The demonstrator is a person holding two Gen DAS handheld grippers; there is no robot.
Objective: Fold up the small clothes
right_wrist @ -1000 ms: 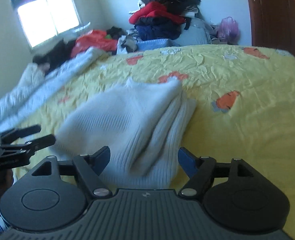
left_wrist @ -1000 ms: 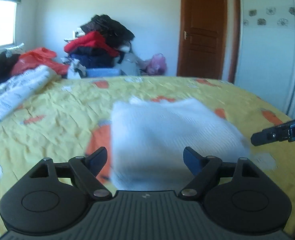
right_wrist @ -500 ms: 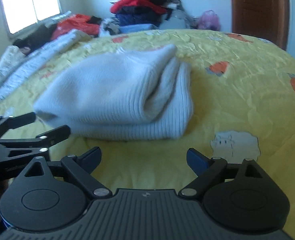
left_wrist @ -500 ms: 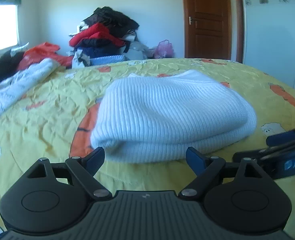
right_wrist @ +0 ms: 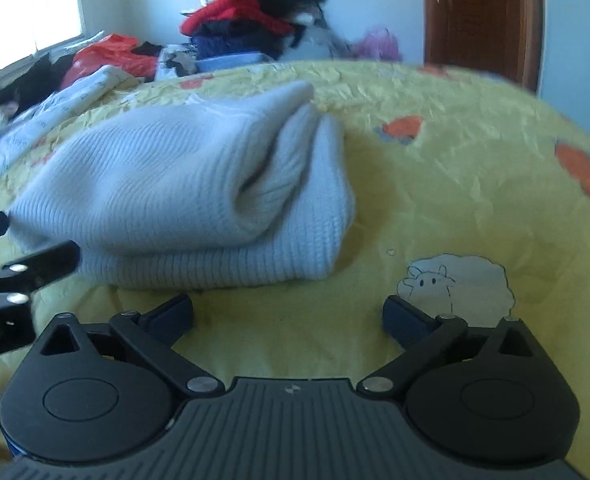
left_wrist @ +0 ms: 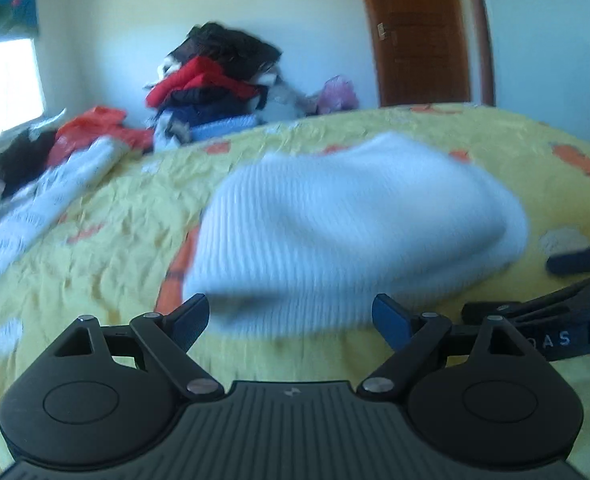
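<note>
A white ribbed knit garment [left_wrist: 355,220] lies folded in a thick bundle on the yellow bed sheet [left_wrist: 107,240]. My left gripper [left_wrist: 291,314] hovers low just before its near edge, open, with nothing pinched between the fingers. In the right wrist view the same garment [right_wrist: 183,196] shows its folded layers on the right side. My right gripper [right_wrist: 289,316] sits a little short of its near right corner, jaws opening wide over bare sheet with nothing between them. Each gripper shows at the edge of the other's view.
A rumpled white quilt [left_wrist: 35,204] lies along the left of the bed. Piled clothes [left_wrist: 215,80] and an orange bag [right_wrist: 111,56] stand by the far wall. A brown door [left_wrist: 419,36] and a white wardrobe [left_wrist: 547,48] are at the right.
Both grippers have sunk toward the bed and the garment now fills more of each view. The right jaws have spread wider; the left view has tilted slightly.
</note>
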